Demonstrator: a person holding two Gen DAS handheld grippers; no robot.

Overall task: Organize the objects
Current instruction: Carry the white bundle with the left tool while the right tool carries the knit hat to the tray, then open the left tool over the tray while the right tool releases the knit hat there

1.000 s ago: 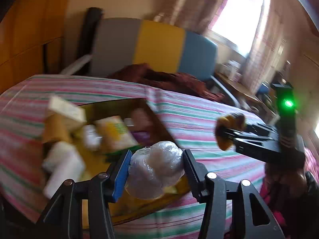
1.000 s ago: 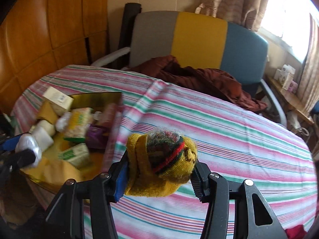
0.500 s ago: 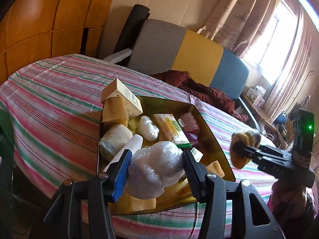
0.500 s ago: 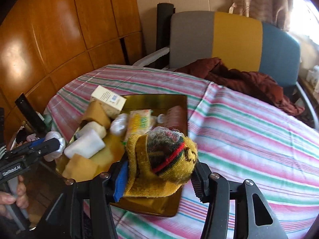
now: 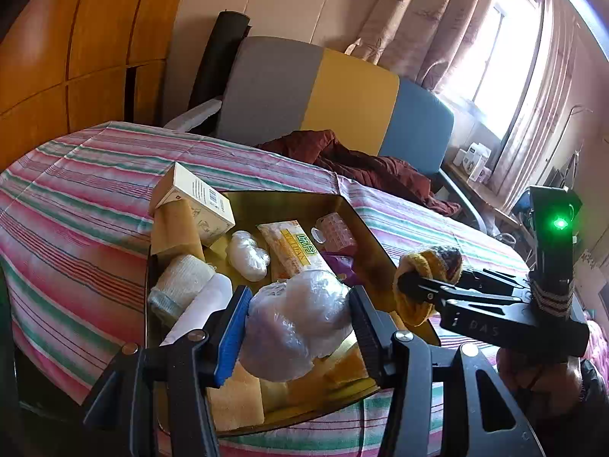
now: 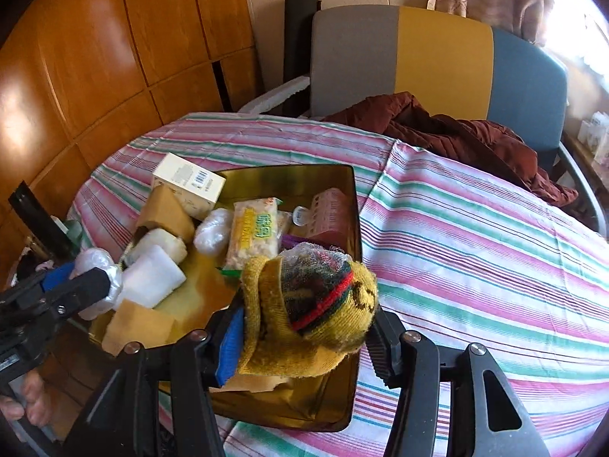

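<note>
your left hand-held gripper [image 5: 298, 327] is closed down on a plastic-wrapped bundle [image 5: 295, 323], both pads pressing its sides, and it hangs over the near end of the gold tray [image 5: 289, 200]. that placing suggests you mean to drop the bundle among the things already gathered there. your right hand-held gripper [image 6: 304, 329] is clamped the same way on a yellow knitted sock [image 6: 308, 316], rolled up with red and green bands showing, and it hovers over the tray's near right corner, probably for the same reason.

the tray sits on the striped tabletop [image 6: 475, 228] and already holds a white carton [image 6: 188, 184] leaning on its far left rim, a yellow snack packet [image 6: 255, 232], a white roll [image 6: 152, 282] and a pink ribbed container [image 6: 331, 209].

the two loads block the tray's near part in each wrist view, so you cannot tell how much free floor lies under them. what the bundle wraps is unclear through the plastic. a purple item beside the packet is mostly covered.
</note>
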